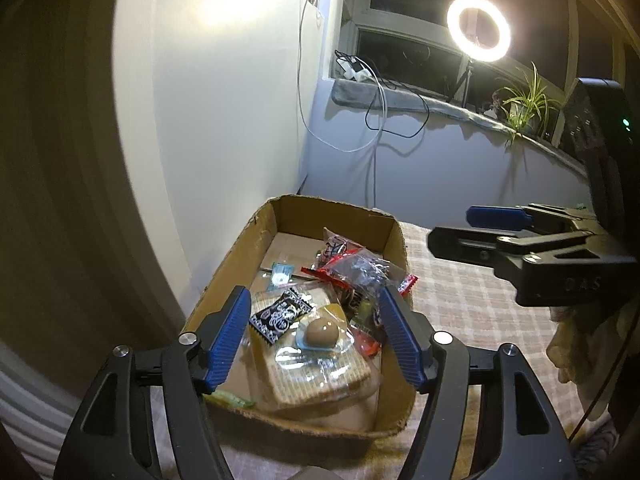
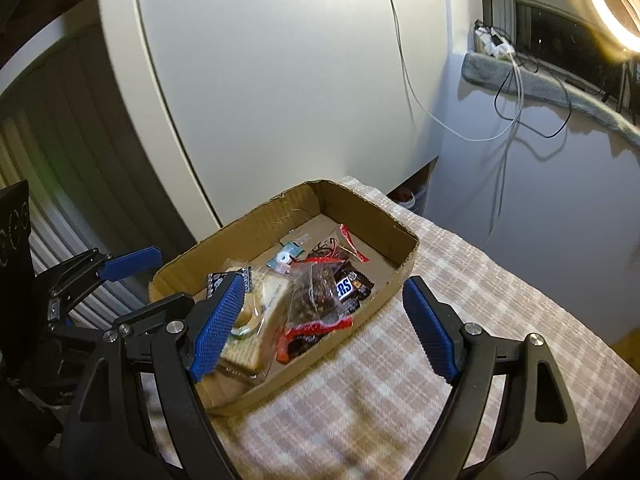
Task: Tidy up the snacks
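Note:
A shallow cardboard box [image 1: 394, 236] sits on a checked cloth and holds several snacks: a cracker pack [image 1: 320, 376], a black patterned candy [image 1: 280, 314], a brown egg-shaped sweet in clear wrap [image 1: 320, 332], red-edged clear bags [image 1: 360, 272] and a small teal packet [image 1: 280, 274]. My left gripper [image 1: 316, 336] is open and empty, hovering over the box's near end. My right gripper [image 2: 324, 330] is open and empty above the box's right wall [image 2: 404, 276]; a Snickers bar [image 2: 350, 286] lies there. Each gripper shows in the other's view: the right [image 1: 452, 228] and the left [image 2: 132, 276].
The box stands near the table's back left corner beside a white panel [image 1: 224, 120]. The checked cloth [image 2: 460, 300] stretches right of the box. A windowsill with cables [image 1: 376, 92], a ring light [image 1: 479, 29] and a plant [image 1: 524, 104] lie behind.

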